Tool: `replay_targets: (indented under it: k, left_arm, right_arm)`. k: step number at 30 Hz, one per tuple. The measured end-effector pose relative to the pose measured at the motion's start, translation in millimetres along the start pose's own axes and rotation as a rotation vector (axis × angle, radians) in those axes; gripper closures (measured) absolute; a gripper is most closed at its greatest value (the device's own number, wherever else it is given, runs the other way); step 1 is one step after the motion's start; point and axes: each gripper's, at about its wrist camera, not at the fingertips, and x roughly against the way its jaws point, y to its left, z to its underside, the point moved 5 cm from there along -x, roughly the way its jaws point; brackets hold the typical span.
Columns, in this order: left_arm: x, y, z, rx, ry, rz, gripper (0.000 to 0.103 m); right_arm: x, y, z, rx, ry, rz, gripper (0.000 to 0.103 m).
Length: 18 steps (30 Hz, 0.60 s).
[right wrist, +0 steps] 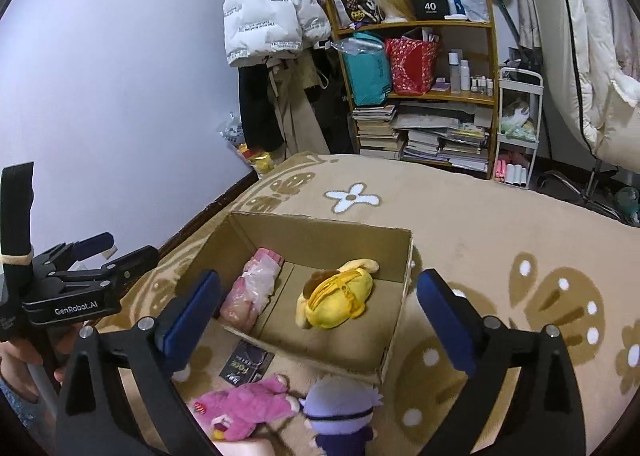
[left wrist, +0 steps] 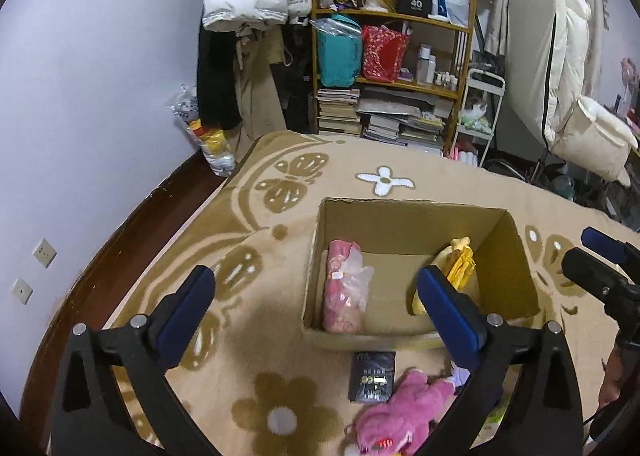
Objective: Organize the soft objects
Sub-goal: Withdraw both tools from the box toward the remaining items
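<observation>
An open cardboard box (right wrist: 340,226) stands on the patterned blanket and also shows in the left wrist view (left wrist: 412,206). Inside lie a pink bagged soft item (right wrist: 250,290) (left wrist: 345,292) at the left and a yellow plush dog (right wrist: 336,296) (left wrist: 460,272) at the right. In front of the box lie a pink plush (right wrist: 248,406) (left wrist: 400,412), a purple plush doll (right wrist: 340,412) and a dark flat packet (right wrist: 248,366) (left wrist: 373,376). My left gripper (left wrist: 316,316) is open and empty, above the box's near left corner. My right gripper (right wrist: 320,320) is open and empty, above the box's front.
The beige blanket (right wrist: 500,240) with brown butterflies and flowers covers the bed. A purple wall (left wrist: 100,96) runs along the left. A wooden shelf (right wrist: 420,96) with books, bags and bottles, hung coats and a white cart (right wrist: 518,128) stand behind.
</observation>
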Motion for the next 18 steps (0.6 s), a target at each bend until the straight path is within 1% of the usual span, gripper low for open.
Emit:
replay_targets:
  k: [2,5,9,13,18]
  left_arm:
    - [11,4,5,0.010,0.001,-0.004,0.002]
    - [27,6,11,0.008,0.029,0.012,0.002]
    - [52,5,20,-0.015,0.020,-0.004,0.002]
    - [67,6,36,-0.023,0.034,-0.005,0.002]
    - [78,9,54,-0.032,0.047,-0.009,0.002]
  right_arm:
    - [11,3,2,-0.003,-0.004,-0.001,0.000]
    - [27,8,9,-0.008,-0.002,0.004,0.000]
    - [47,15,21,-0.006,0.023,0.006,0.000]
    - [64,23,34,0.006,0.024,0.013,0.000]
    - [78,28,45,0.000,0.015,0.017,0.000]
